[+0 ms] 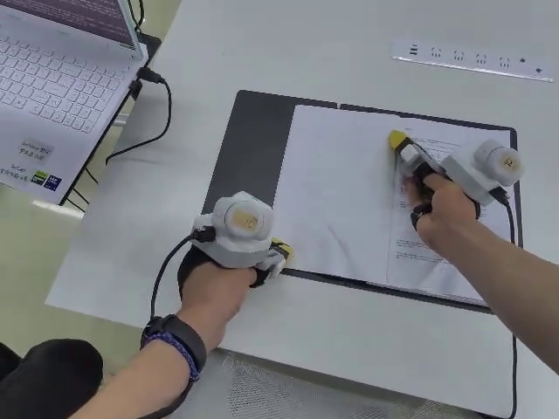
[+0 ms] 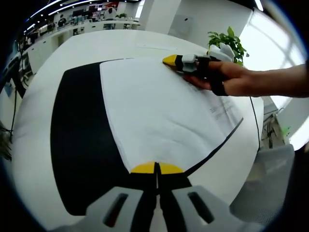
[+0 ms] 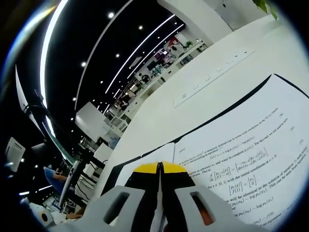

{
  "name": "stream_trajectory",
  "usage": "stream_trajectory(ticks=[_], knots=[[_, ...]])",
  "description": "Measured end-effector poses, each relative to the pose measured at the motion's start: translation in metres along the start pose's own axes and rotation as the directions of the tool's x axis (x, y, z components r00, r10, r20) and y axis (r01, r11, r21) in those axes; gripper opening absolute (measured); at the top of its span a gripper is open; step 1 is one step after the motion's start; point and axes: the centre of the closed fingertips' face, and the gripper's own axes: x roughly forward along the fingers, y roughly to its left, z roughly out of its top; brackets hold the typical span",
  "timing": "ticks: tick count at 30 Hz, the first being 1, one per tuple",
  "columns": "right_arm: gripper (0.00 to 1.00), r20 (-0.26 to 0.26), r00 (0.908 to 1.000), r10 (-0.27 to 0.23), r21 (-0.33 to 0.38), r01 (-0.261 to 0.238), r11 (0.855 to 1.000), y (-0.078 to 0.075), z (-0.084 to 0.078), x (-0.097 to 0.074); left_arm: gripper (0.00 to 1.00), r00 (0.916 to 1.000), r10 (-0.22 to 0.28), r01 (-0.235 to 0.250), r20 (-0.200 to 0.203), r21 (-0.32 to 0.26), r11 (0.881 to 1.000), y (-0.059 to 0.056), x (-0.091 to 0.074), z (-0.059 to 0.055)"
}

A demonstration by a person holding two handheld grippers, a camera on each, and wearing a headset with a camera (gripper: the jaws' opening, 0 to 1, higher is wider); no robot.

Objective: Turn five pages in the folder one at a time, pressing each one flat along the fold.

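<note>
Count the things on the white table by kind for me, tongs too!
tongs: 2, the left tongs and the right tongs
folder: 1
laptop: 1
power strip: 1
Total: 5

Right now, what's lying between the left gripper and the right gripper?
Between the left gripper and right gripper lies only a blank page of the folder, nothing on it; the head and left gripper views show this.

Laptop [image 1: 52,78] cut off at edge; page [image 1: 410,257] print too small, perhaps formulas.
</note>
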Motion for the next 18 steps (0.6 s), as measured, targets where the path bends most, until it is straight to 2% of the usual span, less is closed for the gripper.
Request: stream_trajectory(ticks=[7, 15, 18], knots=[[0.0, 0.017, 0.9996, -0.022, 0.026, 0.022, 0.999, 0.0, 0.007, 0.008, 0.0, 1.0, 0.002, -0.002, 0.004, -0.001, 1.0, 0.0, 0.0, 0.0], [0.0, -0.012, 0.9992, -0.037, 0.006, 0.037, 0.999, 0.001, 0.016, 0.019, 0.0, 0.9999, 0.011, -0.011, 0.009, 0.001, 1.0, -0.001, 0.0, 0.0], [0.0, -0.03, 0.9983, -0.05, -0.017, 0.049, 0.999, 0.001, 0.015, 0.019, 0.0, 0.9998, 0.01, -0.01, 0.017, 0.032, 0.999, -0.002, 0.0, 0.0]])
